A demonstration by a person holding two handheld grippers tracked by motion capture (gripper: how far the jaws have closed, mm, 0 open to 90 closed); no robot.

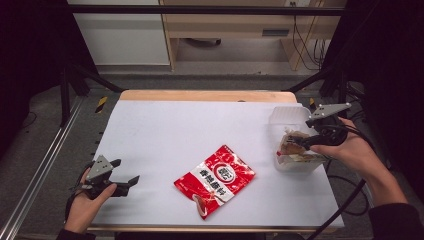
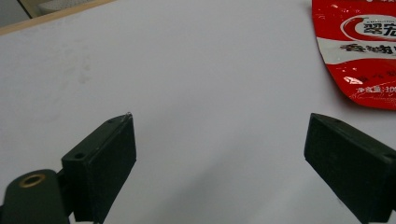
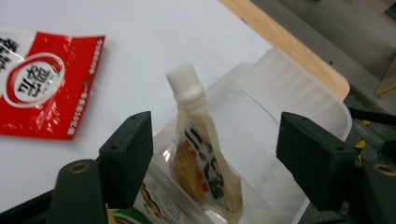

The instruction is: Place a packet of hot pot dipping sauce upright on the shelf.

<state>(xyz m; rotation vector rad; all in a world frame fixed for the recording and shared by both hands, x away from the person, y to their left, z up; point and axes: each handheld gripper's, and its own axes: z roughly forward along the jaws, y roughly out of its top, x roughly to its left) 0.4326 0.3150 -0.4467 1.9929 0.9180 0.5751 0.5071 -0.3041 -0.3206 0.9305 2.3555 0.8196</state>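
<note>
A clear plastic container [image 1: 291,116] stands at the table's right side, and a spouted pouch [image 3: 201,156] with a white screw cap leans upright inside it among other packets. My right gripper [image 3: 215,123] is open, one jaw on each side of that pouch without pressing on it; in the high view the right gripper [image 1: 296,145] hovers over the container. A red and white snack packet [image 1: 215,180] lies flat in the middle of the table. At the near left, my left gripper [image 1: 127,171] is held low over the white surface, and the left gripper [image 2: 219,135] is open with nothing between its jaws.
The white table mat [image 1: 175,130] ends at a wooden far edge [image 1: 205,95]. The red packet [image 2: 364,42] lies ahead and to the right of the left gripper's jaws. Black frame posts and cables stand off the table at both sides.
</note>
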